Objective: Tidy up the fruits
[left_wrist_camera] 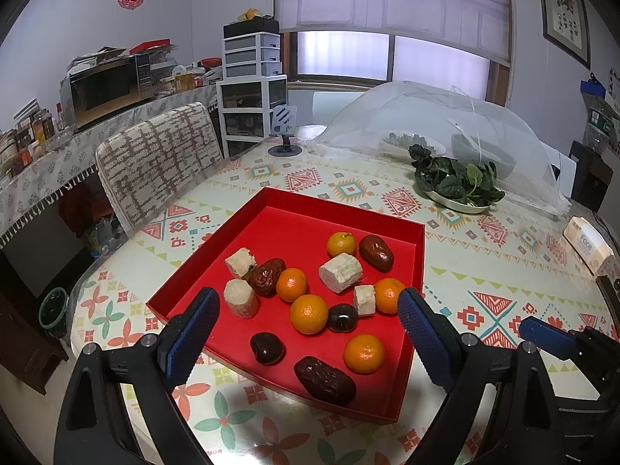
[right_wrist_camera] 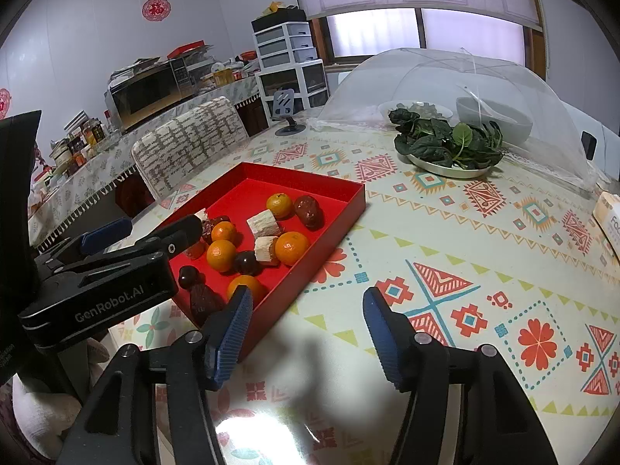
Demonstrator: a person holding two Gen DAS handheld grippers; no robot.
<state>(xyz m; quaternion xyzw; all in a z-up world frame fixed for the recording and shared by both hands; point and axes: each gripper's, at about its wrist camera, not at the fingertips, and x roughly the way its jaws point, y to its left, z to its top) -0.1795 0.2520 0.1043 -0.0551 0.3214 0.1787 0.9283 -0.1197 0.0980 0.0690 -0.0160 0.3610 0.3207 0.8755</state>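
Left claw [left_wrist_camera: 308,306] spread wide, holding nothing, low over the near end of the red tray [left_wrist_camera: 283,201], where oranges [left_wrist_camera: 309,314], dates [left_wrist_camera: 324,379] and pale chunks [left_wrist_camera: 341,272] lie mixed. Right claw [right_wrist_camera: 306,319] gapes empty over the cloth [right_wrist_camera: 465,240] beside the tray; they look unsorted to me, so any pick needs one fruit squarely between my pads.

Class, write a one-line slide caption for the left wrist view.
Open left hand-held gripper poised above a red tray of mixed tangerines, dates and pale cut chunks on a patterned table.
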